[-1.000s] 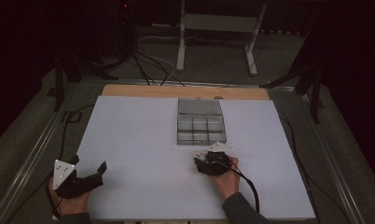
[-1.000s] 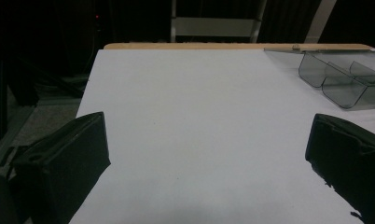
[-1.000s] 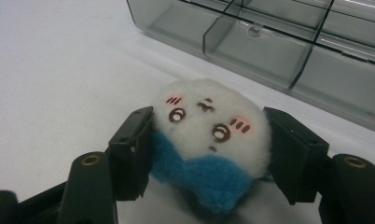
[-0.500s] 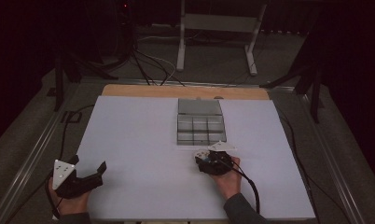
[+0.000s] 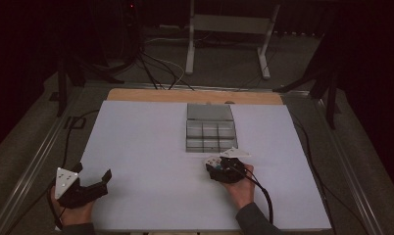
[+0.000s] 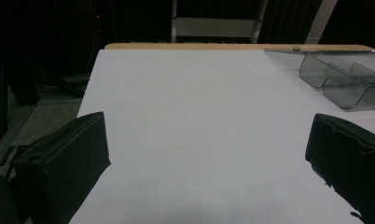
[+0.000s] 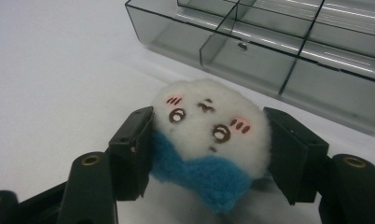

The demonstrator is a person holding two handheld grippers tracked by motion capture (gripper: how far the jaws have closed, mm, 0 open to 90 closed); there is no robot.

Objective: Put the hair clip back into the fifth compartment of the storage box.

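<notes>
A small white plush toy (image 7: 208, 119) with a drawn face and a blue lower part sits between the pads of my right gripper (image 7: 209, 142), which is shut on it. In the high view the right gripper (image 5: 218, 167) rests on the white table just below the near edge of a clear grey compartment tray (image 5: 210, 146), the toy (image 5: 212, 161) peeking out as a pale spot. My left gripper (image 5: 93, 172) lies near the table's front left corner, jaws wide apart with nothing between them. In the left gripper view my left gripper (image 6: 206, 149) frames bare table.
The tray (image 7: 288, 70) has several compartments, and a small dark object lies in one. The white table sheet (image 5: 146, 142) has a wooden strip (image 5: 195, 96) along its far edge. Cables and stand legs (image 5: 263, 58) are on the floor beyond.
</notes>
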